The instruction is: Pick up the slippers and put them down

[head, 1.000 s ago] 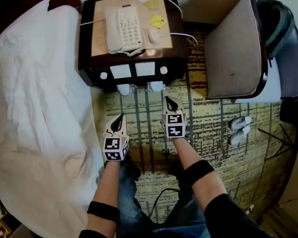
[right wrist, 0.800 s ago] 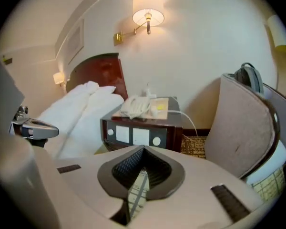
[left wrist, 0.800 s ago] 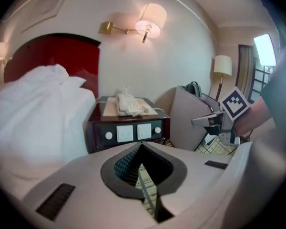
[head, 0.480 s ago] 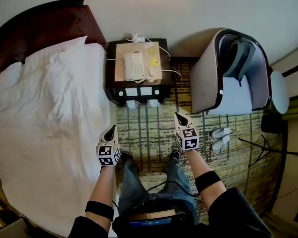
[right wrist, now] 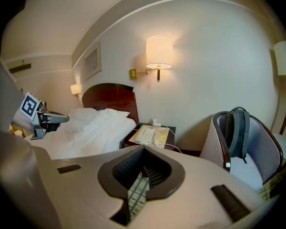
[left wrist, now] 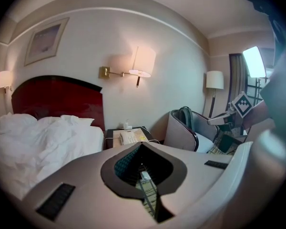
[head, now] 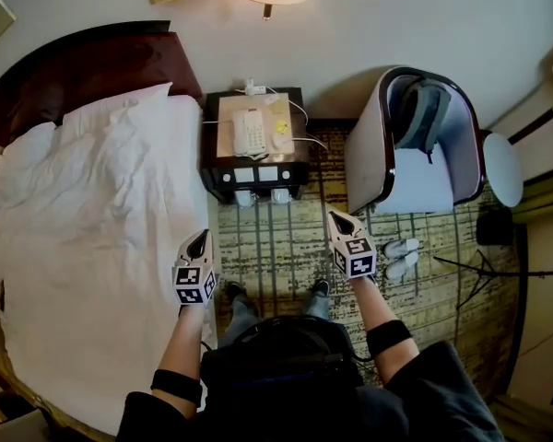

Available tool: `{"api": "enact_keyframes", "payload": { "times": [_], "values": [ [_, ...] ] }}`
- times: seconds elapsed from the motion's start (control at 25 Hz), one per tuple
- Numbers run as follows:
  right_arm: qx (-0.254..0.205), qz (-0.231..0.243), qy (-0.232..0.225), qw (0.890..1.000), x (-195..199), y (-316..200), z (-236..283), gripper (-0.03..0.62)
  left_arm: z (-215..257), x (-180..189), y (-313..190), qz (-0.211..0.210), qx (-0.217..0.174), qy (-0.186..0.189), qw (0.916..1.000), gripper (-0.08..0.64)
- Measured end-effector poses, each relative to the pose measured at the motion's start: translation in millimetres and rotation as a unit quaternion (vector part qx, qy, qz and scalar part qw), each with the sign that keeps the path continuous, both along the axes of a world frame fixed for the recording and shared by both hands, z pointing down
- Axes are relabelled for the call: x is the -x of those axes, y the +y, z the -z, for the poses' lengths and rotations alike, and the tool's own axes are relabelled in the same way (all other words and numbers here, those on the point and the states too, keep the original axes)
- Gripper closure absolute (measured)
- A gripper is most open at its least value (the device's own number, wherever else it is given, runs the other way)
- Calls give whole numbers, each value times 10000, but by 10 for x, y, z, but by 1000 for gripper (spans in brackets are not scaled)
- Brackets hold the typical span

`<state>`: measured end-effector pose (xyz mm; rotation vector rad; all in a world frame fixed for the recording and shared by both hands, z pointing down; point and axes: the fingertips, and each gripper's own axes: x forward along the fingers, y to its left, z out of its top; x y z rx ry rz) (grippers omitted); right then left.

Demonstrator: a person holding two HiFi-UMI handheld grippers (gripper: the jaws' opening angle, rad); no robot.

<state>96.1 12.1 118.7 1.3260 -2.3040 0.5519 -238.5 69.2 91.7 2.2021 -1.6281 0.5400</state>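
On the yellow-and-dark striped carpet (head: 276,247), the pair of white slippers (head: 402,257) lies just beside the curved grey armchair (head: 369,168), well apart from the rumpled white bed (head: 83,238). The left claw (head: 199,238) and right claw (head: 337,218) are both closed, empty.

Bedroom count: mostly singles, a few pairs.
One bed (head: 83,247), one bedside tabletop (head: 212,150) with one telephone (head: 250,133), one armchair (head: 369,155) with one backpack (head: 422,113), one floor lamp (left wrist: 214,80), one framed picture (left wrist: 45,41); two wall lamps (left wrist: 144,61), two white slippers (head: 404,246) beside the armchair, two small white things (head: 244,197) under the tabletop, and two tongs, the left tongs (head: 200,238) and the right tongs (head: 339,217).
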Motion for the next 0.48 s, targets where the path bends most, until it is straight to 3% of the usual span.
{"api": "enact_keyframes", "payload": {
  "times": [0.48],
  "values": [
    [54,-309,-52,9995,-199,318,51,592,117,132,217,71,-10,73,9999,552]
  ]
}}
